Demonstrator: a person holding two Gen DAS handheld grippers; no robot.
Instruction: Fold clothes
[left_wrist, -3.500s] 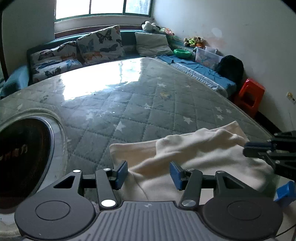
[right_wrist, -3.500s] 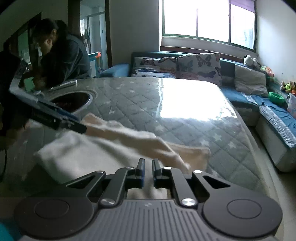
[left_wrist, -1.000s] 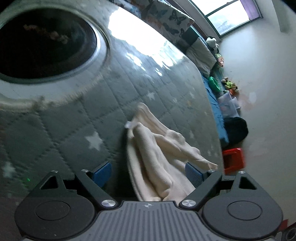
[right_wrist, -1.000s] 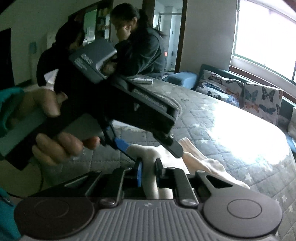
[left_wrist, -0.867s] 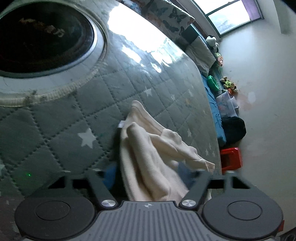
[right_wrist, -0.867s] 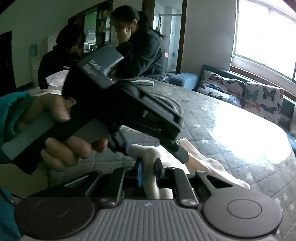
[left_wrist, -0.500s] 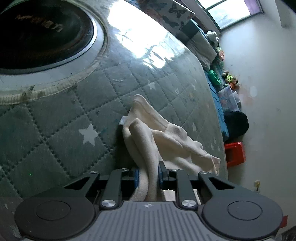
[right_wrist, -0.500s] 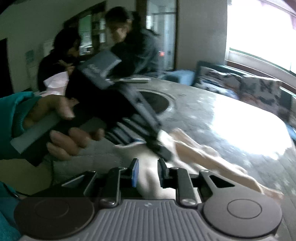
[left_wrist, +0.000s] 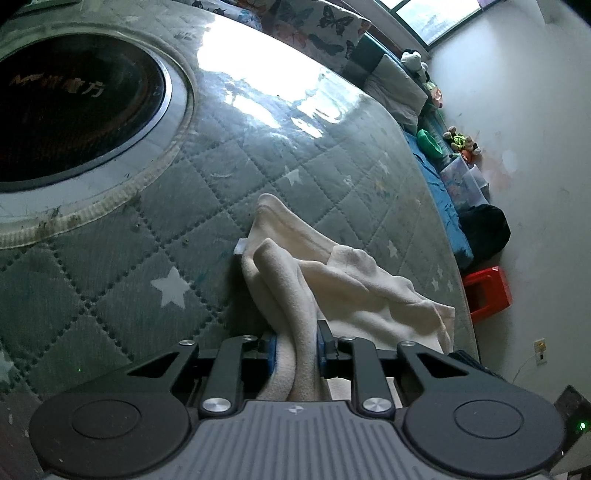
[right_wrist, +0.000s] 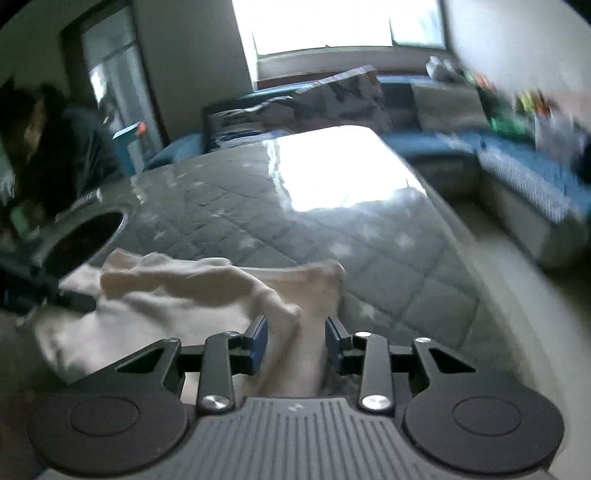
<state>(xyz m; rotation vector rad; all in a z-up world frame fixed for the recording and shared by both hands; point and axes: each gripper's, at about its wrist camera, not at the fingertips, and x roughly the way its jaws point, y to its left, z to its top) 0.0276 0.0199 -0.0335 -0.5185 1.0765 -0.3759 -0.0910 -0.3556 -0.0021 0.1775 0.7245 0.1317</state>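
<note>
Cream garment (left_wrist: 354, 291) lies bunched on the quilted table (left_wrist: 258, 166), left gripper (left_wrist: 295, 345) clamped on it, right gripper (right_wrist: 295, 341) apart.

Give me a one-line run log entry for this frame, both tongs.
step: fold clothes | left tongs: shut on cream garment | right tongs: open, straddling garment fold | garment: bunched on quilted table | fold: unfinished

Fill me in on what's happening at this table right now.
A person with a handheld gripper in each hand is folding a cream garment on a quilted, star-patterned table cover. The left gripper is clamped on a bunched fold. The right gripper has its jaws apart around another part of the cloth, gripping nothing.
</note>
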